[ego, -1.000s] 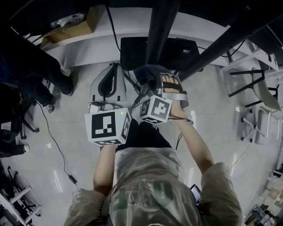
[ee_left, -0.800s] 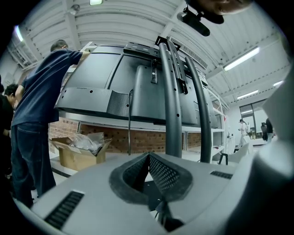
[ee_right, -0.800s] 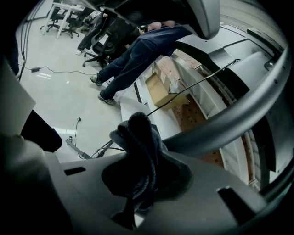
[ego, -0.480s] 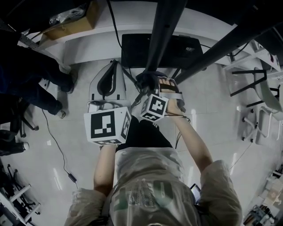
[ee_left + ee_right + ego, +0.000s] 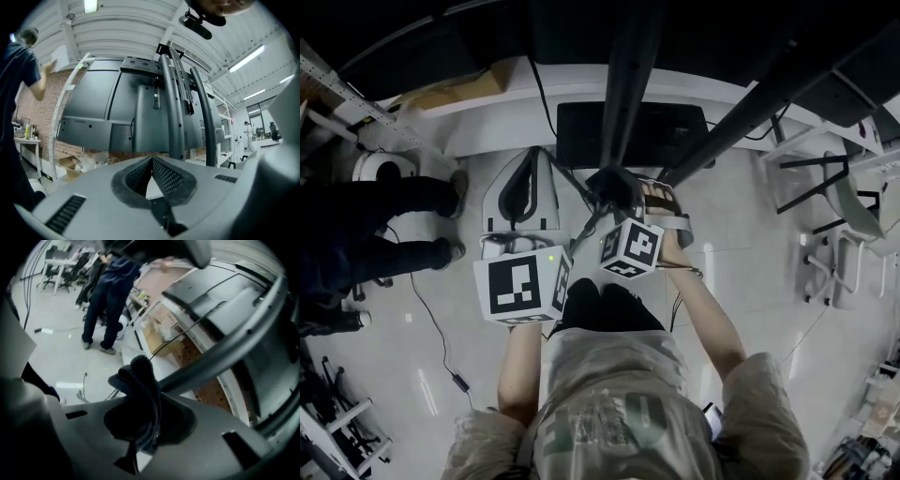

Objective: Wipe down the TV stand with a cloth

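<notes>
In the head view, the left tongs (image 5: 528,169) and right tongs (image 5: 612,195) pointed toward the TV stand (image 5: 630,84). The left gripper view showed its jaws pressed together, empty. The right gripper view showed its jaws clamping a dark cloth (image 5: 140,401) just beside a stand pole.

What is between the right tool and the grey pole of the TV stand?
Only the dark cloth, gripped by the right tool, as the right gripper view shows.

Pale tile floor (image 5: 769,244); brick wall (image 5: 35,136) behind; ceiling strip lights (image 5: 91,5); chairs (image 5: 851,202) at rt.
</notes>
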`<state>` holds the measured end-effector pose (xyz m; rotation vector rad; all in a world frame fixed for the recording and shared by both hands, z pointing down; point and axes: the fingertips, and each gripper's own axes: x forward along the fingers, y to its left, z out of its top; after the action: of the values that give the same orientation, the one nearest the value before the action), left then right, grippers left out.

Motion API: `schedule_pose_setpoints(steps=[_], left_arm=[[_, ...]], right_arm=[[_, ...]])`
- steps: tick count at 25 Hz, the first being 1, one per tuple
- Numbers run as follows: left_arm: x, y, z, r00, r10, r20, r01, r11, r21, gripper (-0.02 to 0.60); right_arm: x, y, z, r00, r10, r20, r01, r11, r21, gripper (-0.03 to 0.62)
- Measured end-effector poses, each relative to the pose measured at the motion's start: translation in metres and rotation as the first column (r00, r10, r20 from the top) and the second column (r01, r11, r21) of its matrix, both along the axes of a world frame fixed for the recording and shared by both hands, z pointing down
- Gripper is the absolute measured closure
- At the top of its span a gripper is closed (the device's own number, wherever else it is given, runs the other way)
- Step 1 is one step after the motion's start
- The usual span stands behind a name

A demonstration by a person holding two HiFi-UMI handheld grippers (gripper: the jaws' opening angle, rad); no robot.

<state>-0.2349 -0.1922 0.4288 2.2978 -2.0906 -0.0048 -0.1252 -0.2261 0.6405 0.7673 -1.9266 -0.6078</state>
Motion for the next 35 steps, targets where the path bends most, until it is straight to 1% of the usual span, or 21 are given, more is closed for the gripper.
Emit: schedule_pose_setpoints(steps=[1, 2, 3, 4, 6, 8, 10, 11, 12, 13, 14, 15, 18, 21, 23, 29, 35], left_arm=[[0.003, 0.001, -0.020, 1.000, 0.002, 0.002, -0.002, 1.000, 0.011, 0.566], [0.006, 0.004, -0.040, 1.000, 0.005, 0.006, -0.005, 1.000, 0.024, 0.567], [0.009, 0.007, -0.059, 1.000, 0.007, 0.011, -0.007, 0.999, 0.038, 0.566], [0.012, 0.011, -0.077, 1.000, 0.006, 0.017, -0.007, 0.999, 0.054, 0.567], [0.021, 0.020, -0.108, 1.000, 0.006, 0.027, -0.009, 0.996, 0.093, 0.566], [0.034, 0.028, -0.134, 0.999, 0.016, 0.043, -0.022, 0.989, 0.147, 0.567], [0.048, 0.038, -0.151, 0.997, 0.033, 0.063, -0.044, 0.980, 0.196, 0.567], [0.054, 0.043, -0.157, 0.996, 0.042, 0.073, -0.057, 0.976, 0.212, 0.567], [0.058, 0.047, -0.161, 0.995, 0.051, 0.082, -0.068, 0.973, 0.221, 0.566], [0.061, 0.050, -0.164, 0.994, 0.060, 0.088, -0.078, 0.971, 0.226, 0.566], [0.063, 0.052, -0.167, 0.994, 0.066, 0.090, -0.085, 0.969, 0.231, 0.566], [0.066, 0.053, -0.170, 0.993, 0.069, 0.092, -0.089, 0.967, 0.237, 0.566], [0.074, 0.057, -0.173, 0.993, 0.071, 0.099, -0.094, 0.964, 0.250, 0.566], [0.082, 0.065, -0.173, 0.992, 0.070, 0.105, -0.094, 0.963, 0.252, 0.566], [0.085, 0.069, -0.174, 0.992, 0.071, 0.106, -0.096, 0.963, 0.251, 0.567], [0.086, 0.079, -0.175, 0.991, 0.065, 0.119, -0.094, 0.963, 0.252, 0.567], [0.075, 0.086, -0.180, 0.992, 0.042, 0.119, -0.072, 0.963, 0.261, 0.567]], right_arm=[[0.004, -0.001, -0.037, 0.996, 0.038, 0.084, -0.038, 0.999, -0.004, 0.537], [0.008, -0.001, -0.075, 0.980, 0.082, 0.183, -0.080, 0.997, -0.018, 0.537], [0.014, 0.001, -0.112, 0.949, 0.126, 0.289, -0.121, 0.992, -0.035, 0.537], [0.020, 0.005, -0.149, 0.905, 0.164, 0.393, -0.157, 0.986, -0.049, 0.537], [0.037, 0.014, -0.217, 0.789, 0.203, 0.579, -0.214, 0.975, -0.051, 0.537], [0.059, 0.022, -0.273, 0.652, 0.203, 0.731, -0.262, 0.964, -0.034, 0.537], [0.084, 0.033, -0.308, 0.504, 0.205, 0.839, -0.304, 0.951, -0.050, 0.537], [0.094, 0.039, -0.318, 0.433, 0.213, 0.876, -0.319, 0.945, -0.072, 0.537], [0.103, 0.045, -0.325, 0.376, 0.223, 0.900, -0.328, 0.940, -0.096, 0.537], [0.111, 0.050, -0.329, 0.336, 0.231, 0.913, -0.336, 0.935, -0.112, 0.537], [0.118, 0.054, -0.332, 0.314, 0.235, 0.920, -0.347, 0.930, -0.119, 0.537], [0.126, 0.057, -0.334, 0.304, 0.236, 0.923, -0.362, 0.925, -0.117, 0.537], [0.147, 0.066, -0.335, 0.290, 0.235, 0.928, -0.398, 0.911, -0.106, 0.537], [0.158, 0.077, -0.336, 0.276, 0.228, 0.934, -0.392, 0.914, -0.107, 0.537], [0.157, 0.083, -0.337, 0.278, 0.218, 0.935, -0.380, 0.919, -0.102, 0.537], [0.148, 0.095, -0.339, 0.300, 0.193, 0.934, -0.354, 0.932, -0.079, 0.537], [0.139, 0.102, -0.350, 0.298, 0.163, 0.941, -0.331, 0.942, -0.059, 0.537]])
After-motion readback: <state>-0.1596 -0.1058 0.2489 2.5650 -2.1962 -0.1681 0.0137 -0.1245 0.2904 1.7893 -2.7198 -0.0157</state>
